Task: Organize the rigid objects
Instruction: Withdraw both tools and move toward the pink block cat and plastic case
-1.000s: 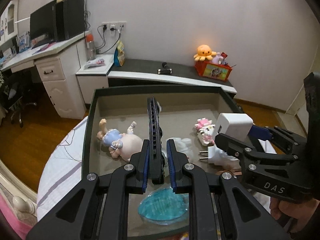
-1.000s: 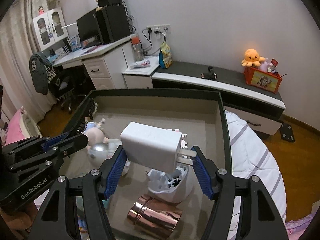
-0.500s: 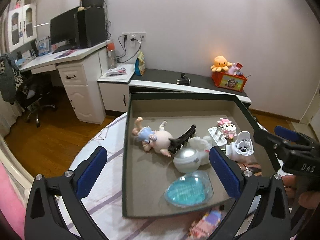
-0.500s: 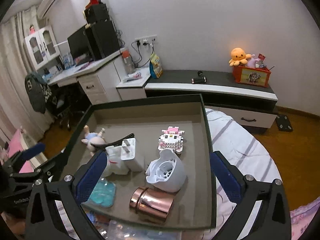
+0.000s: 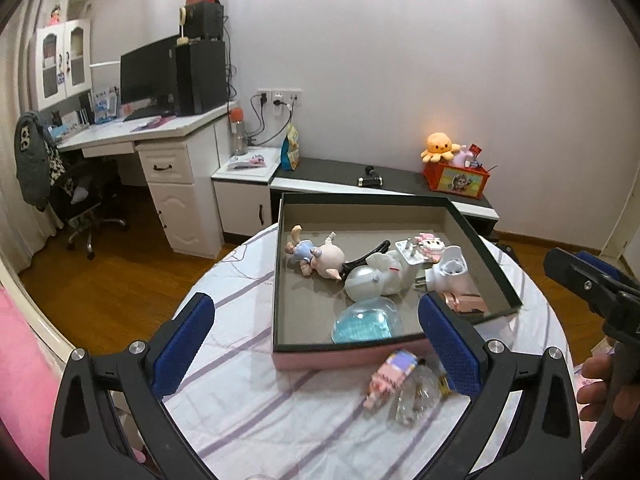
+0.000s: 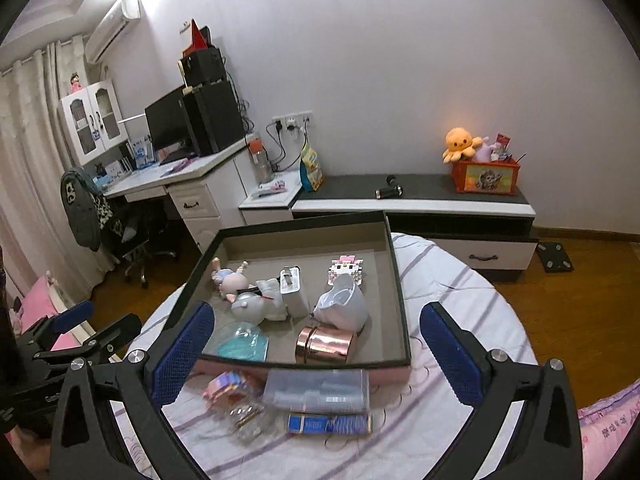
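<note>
A dark-rimmed box (image 5: 476, 236) (image 6: 402, 308) on the bed holds a doll (image 5: 316, 254), a black hair clip (image 5: 366, 258), a silver ball (image 5: 362, 282), a white charger (image 6: 292, 290), a white plug adapter (image 6: 344, 306), a copper can (image 6: 326, 344), a pink block figure (image 6: 346, 268) and a blue heart case (image 5: 366, 320). My left gripper (image 5: 316, 344) is open and empty, pulled back in front of the box. My right gripper (image 6: 316, 354) is open and empty, also back from it. In front of the box lie a pink block toy (image 6: 226, 386), a clear case (image 6: 316, 390), a blue bar (image 6: 330, 424) and a clear packet (image 6: 246, 420).
The box rests on a striped white sheet (image 5: 248, 380). Beyond stand a white desk with a monitor (image 5: 152, 136), an office chair (image 5: 80, 204) and a low dark bench (image 6: 420, 200) with an orange toy box (image 6: 486, 174). Wood floor lies around.
My left gripper let go of the black hair clip and my right let go of the white charger; both lie in the box. Both grippers opened and drew back and up.
</note>
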### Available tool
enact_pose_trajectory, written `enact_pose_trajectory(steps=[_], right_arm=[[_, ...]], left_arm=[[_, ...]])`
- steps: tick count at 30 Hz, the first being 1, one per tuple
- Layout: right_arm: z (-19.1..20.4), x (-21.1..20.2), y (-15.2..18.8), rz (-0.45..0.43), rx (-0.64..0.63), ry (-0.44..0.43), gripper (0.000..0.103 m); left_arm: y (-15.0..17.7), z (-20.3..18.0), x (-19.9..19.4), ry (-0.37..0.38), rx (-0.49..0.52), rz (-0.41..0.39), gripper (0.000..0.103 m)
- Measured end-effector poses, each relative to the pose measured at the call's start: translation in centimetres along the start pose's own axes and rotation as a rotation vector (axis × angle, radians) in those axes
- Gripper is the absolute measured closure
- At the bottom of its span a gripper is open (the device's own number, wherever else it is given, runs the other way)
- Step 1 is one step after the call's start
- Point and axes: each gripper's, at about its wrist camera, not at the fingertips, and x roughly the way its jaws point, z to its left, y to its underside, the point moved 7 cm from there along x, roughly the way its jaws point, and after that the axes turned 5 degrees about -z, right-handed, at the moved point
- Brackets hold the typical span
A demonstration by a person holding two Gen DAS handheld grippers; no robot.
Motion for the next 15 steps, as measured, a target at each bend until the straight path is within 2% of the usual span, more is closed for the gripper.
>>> enact_pose_trajectory(steps=[7,15], right_arm=[[0.7,-4.0,1.2,-0.042,-0.015,0.028,0.0],[1.3,-6.7,3.7,-0.036,-0.048,0.053,0.0]], left_arm=[[0.8,0.1,-3.8,0.0,-0.021,-0.032,0.0],[2.9,0.1,-7.2,-0.013,-0.031,-0.046,0.0]])
